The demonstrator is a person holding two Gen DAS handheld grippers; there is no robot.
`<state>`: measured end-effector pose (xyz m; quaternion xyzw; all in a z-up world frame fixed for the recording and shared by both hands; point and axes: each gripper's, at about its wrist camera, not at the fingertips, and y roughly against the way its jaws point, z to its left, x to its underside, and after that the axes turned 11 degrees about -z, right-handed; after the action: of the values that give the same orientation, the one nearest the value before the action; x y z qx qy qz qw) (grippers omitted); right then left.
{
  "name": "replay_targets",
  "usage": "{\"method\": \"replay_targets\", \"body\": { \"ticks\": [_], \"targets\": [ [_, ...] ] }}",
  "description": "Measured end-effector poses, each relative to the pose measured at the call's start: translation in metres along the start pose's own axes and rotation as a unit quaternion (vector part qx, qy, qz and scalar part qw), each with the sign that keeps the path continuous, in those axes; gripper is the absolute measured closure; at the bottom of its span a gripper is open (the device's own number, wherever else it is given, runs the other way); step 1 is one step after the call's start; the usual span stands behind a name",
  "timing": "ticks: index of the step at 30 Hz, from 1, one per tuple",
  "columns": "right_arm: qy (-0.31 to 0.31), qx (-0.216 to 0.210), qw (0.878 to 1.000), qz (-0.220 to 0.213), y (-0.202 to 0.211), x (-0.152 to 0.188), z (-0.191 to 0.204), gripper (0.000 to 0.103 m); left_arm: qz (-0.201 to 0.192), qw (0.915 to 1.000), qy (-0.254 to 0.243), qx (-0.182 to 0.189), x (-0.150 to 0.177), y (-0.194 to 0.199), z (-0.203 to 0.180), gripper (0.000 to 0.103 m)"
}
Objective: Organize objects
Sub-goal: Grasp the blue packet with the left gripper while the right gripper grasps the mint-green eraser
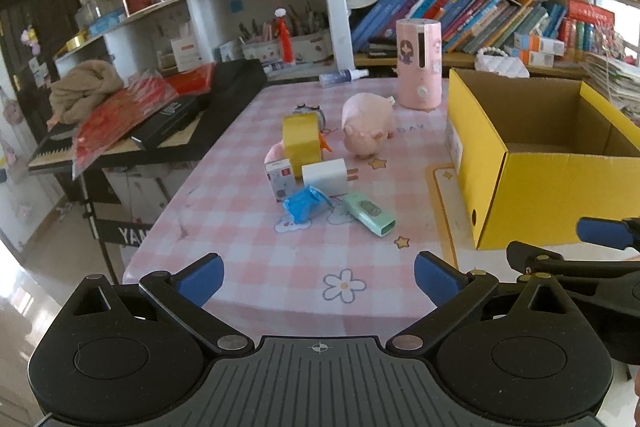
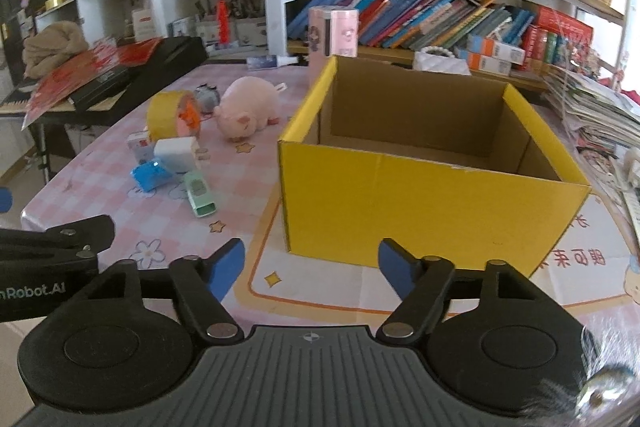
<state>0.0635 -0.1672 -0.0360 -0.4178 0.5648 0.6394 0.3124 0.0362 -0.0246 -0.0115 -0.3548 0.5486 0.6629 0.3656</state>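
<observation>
Both grippers angled down over the near edge of the pink checked table (image 1: 248,211). The left gripper (image 1: 319,277) had its jaws apart with nothing between them; the right gripper (image 2: 311,265) likewise gaped, gripping nothing, just before the open yellow box (image 2: 420,203). Left of the box lay a cluster: pink pig (image 1: 366,125), yellow tape roll (image 1: 302,143), white block (image 1: 325,179), blue packet (image 1: 306,203), green case (image 1: 370,213). A pink cylinder (image 1: 419,63) stood behind.
</observation>
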Motion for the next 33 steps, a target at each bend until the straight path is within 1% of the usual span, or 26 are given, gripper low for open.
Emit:
{"method": "replay_targets", "body": {
  "ticks": [3, 6, 11, 13, 15, 18, 20, 22, 24, 27, 31, 33],
  "targets": [
    [0.010, -0.013, 1.000, -0.004, 0.002, 0.002, 0.008, 0.043, 0.004, 0.9999, -0.003, 0.012, 0.003, -0.003, 0.008, 0.002],
    [0.021, -0.022, 1.000, -0.007, 0.004, 0.003, 0.015, 0.045, 0.010, 0.9995, 0.002, 0.029, 0.004, -0.009, 0.019, 0.003],
    [0.040, -0.030, 0.999, -0.009, 0.003, 0.002, 0.032, 0.051, 0.000, 0.9977, 0.003, 0.067, -0.004, -0.027, 0.039, 0.005],
    [0.048, -0.032, 0.998, -0.002, -0.001, -0.002, 0.043, 0.052, 0.003, 0.9972, 0.011, 0.074, -0.008, -0.036, 0.049, 0.006],
    [0.057, -0.043, 0.997, -0.004, -0.004, -0.005, 0.053, 0.053, 0.000, 0.9965, 0.023, 0.080, -0.012, -0.045, 0.061, 0.007],
    [0.072, -0.057, 0.996, -0.001, -0.018, -0.010, 0.073, 0.059, 0.003, 0.9953, 0.034, 0.090, -0.017, -0.062, 0.078, 0.012],
    [0.063, -0.061, 0.996, -0.005, -0.029, -0.015, 0.082, 0.060, 0.006, 0.9946, 0.040, 0.095, -0.020, -0.075, 0.087, 0.014],
    [0.055, -0.057, 0.997, 0.000, -0.046, -0.020, 0.091, 0.062, 0.011, 0.9938, 0.045, 0.101, -0.022, -0.086, 0.093, 0.020],
    [0.052, -0.050, 0.997, 0.003, -0.061, -0.022, 0.097, 0.063, 0.020, 0.9925, 0.046, 0.111, -0.024, -0.101, 0.098, 0.024],
    [0.056, -0.037, 0.998, 0.013, -0.086, -0.022, 0.104, 0.063, 0.031, 0.9907, 0.037, 0.127, -0.024, -0.120, 0.099, 0.028],
    [0.063, -0.020, 0.998, 0.019, -0.116, -0.019, 0.108, 0.063, 0.054, 0.9862, 0.017, 0.156, -0.024, -0.149, 0.093, 0.042],
    [0.066, -0.018, 0.997, 0.026, -0.128, -0.016, 0.108, 0.063, 0.068, 0.9827, 0.008, 0.172, -0.024, -0.163, 0.087, 0.043]
  ]
}}
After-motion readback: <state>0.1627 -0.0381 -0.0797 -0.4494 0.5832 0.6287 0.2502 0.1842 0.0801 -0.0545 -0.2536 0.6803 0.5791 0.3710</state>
